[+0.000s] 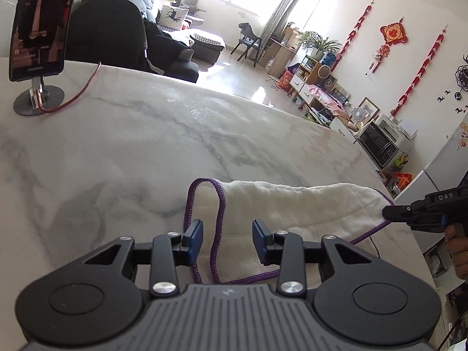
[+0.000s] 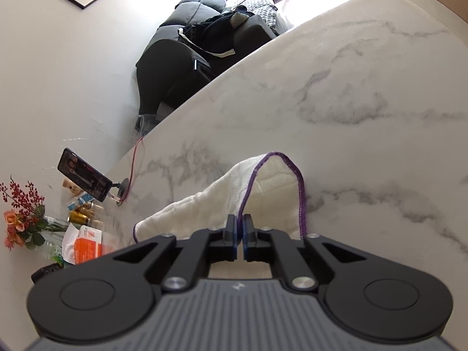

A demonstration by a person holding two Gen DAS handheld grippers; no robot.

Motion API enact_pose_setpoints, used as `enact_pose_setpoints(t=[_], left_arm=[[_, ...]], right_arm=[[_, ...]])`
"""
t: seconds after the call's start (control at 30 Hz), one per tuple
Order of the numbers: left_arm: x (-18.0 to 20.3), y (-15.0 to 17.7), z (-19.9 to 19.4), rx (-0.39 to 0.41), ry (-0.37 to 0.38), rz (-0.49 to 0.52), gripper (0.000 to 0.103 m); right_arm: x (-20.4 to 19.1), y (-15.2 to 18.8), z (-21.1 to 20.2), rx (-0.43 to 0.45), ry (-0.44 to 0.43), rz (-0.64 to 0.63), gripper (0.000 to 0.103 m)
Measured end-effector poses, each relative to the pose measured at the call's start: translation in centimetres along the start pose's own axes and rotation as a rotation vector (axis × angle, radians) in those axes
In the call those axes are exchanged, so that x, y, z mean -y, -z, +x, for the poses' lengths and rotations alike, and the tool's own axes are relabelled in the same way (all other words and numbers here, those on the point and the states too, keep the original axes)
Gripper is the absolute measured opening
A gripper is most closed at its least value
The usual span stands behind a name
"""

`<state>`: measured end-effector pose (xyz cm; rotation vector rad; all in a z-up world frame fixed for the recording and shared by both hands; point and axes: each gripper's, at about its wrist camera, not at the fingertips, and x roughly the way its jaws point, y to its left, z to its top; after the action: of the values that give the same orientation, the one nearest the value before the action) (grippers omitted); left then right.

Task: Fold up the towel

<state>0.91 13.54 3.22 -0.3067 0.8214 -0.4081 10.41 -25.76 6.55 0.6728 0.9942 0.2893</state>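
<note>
A white towel [image 1: 280, 207] with purple stitched edging lies folded on the marble table [image 1: 131, 146]. My left gripper [image 1: 227, 237] is open just above the towel's near left part, with cloth showing between its blue pads. Over at the towel's right corner, my right gripper [image 1: 389, 212] pinches the cloth, a hand behind it. In the right wrist view the right gripper [image 2: 241, 231] is shut on the towel's [image 2: 222, 201] purple edge, which loops up in front of the fingers.
A phone [image 1: 41, 20] on a round stand [image 1: 38, 99] with a red cable [image 1: 84, 87] sits at the table's far left. Bottles, flowers [image 2: 20, 222] and an orange packet [image 2: 87, 242] crowd one table end. A dark chair [image 1: 108, 35] stands beyond the far edge.
</note>
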Motion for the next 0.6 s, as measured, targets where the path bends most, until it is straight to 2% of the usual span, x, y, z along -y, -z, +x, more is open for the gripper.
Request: enact_pose_setpoints(t=[0.03, 0.17, 0.3, 0.6], left_arm=[[-0.1, 0.1, 0.0, -0.011, 0.010, -0.007, 0.001], [-0.1, 0.2, -0.5, 0.002, 0.030, -0.029, 0.001], [-0.8, -0.4, -1.2, 0.018, 0.072, -0.108, 0.001], [-1.2, -0.8, -2.7, -0.028, 0.145, -0.229, 0.001]], right_arm=[[0.0, 0.0, 0.0, 0.000, 0.001, -0.002, 0.004], [0.0, 0.3, -0.4, -0.003, -0.008, -0.011, 0.004], [0.0, 0.7, -0.9, -0.007, -0.018, -0.021, 0.004], [-0.1, 1.4, -1.9, -0.014, -0.041, -0.043, 0.004]])
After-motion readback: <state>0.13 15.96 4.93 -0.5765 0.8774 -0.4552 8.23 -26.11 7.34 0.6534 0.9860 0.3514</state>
